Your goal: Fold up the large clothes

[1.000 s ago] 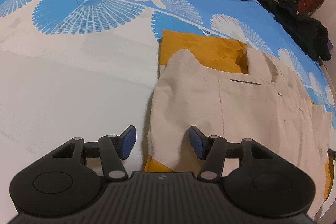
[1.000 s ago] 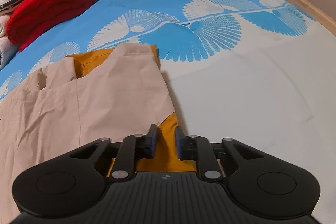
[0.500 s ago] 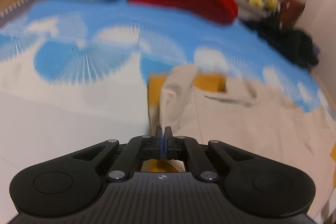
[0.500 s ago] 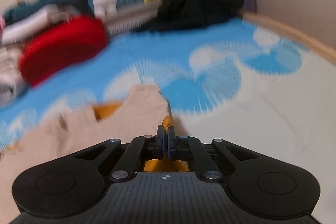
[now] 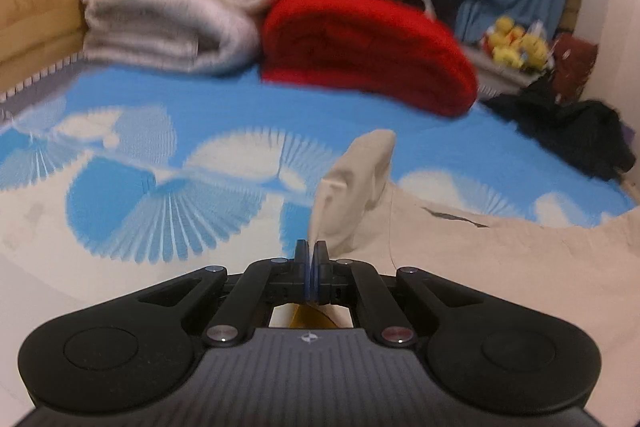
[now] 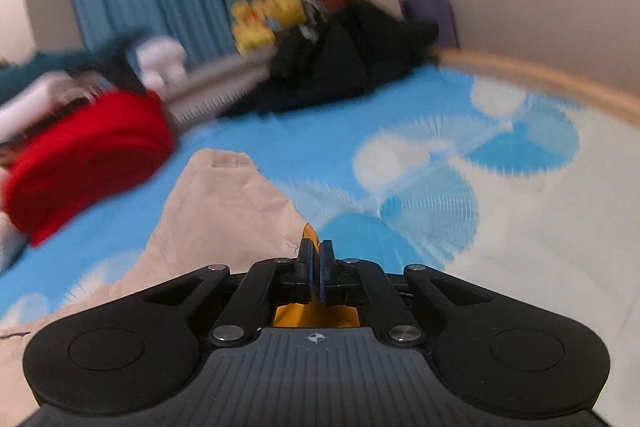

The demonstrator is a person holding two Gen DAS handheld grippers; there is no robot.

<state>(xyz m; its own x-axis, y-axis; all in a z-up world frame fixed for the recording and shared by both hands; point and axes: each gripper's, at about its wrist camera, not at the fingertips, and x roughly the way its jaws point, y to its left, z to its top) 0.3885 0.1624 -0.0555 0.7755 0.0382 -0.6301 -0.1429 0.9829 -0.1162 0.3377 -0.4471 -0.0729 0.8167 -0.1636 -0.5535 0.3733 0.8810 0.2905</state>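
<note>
A large beige garment (image 5: pixel 460 259) with a mustard-yellow lining lies on the blue and white bed sheet (image 5: pixel 140 195). My left gripper (image 5: pixel 311 252) is shut on its near left corner, and the pinched cloth stands up in a ridge ahead of the fingers. In the right wrist view the same garment (image 6: pixel 224 211) stretches away to the left. My right gripper (image 6: pixel 316 252) pinches its near right corner, with a yellow tip (image 6: pixel 309 232) poking up between the pads; the jaws are opening slightly. Both corners are lifted off the sheet.
A rolled red blanket (image 5: pixel 368 47) and stacked pale blankets (image 5: pixel 168 15) lie at the far end of the bed. Black clothes (image 5: pixel 572 135) are heaped at the far right, yellow plush toys (image 5: pixel 516 47) behind them. A wooden bed edge (image 6: pixel 540 79) curves along the right.
Both grippers went from open over the garment's near corners to shut on them. Both then rose and tilted upward, lifting the corners so more of the room's far end shows.
</note>
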